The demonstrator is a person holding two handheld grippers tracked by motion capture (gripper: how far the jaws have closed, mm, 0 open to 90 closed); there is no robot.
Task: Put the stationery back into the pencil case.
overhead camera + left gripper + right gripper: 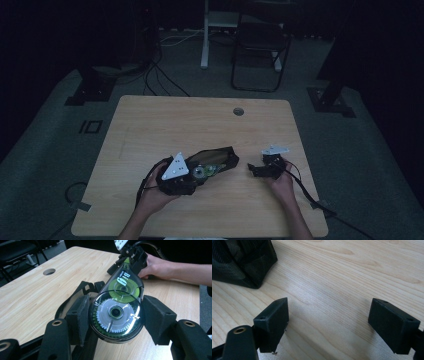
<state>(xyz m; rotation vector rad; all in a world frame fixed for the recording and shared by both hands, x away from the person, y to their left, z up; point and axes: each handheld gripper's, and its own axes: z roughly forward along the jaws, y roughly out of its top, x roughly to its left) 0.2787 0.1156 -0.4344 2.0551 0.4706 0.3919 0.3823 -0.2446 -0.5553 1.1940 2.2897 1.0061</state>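
A: What is pinched by the left claw (116,317)?

B: A correction tape dispenser (117,312), clear and dark with green reels inside, is held between the two black pads. In the left claw's own view both pads are seen pressed against its round body, and its narrow end is pointed away toward the right claw (130,257).

A: Where is it seen from above?

B: In the high view the dispenser (205,171) is found near the front middle of the desk (175,125), just beside a black mesh pouch (220,157) that is laid open on the wood.

A: And the right claw (328,322)?

B: Its jaws are spread wide, and nothing but bare desk is seen between them. A corner of the pouch (242,262) is shown beyond the left jaw. In the high view the right claw (255,170) is held low over the desk, a little apart from the pouch's end.
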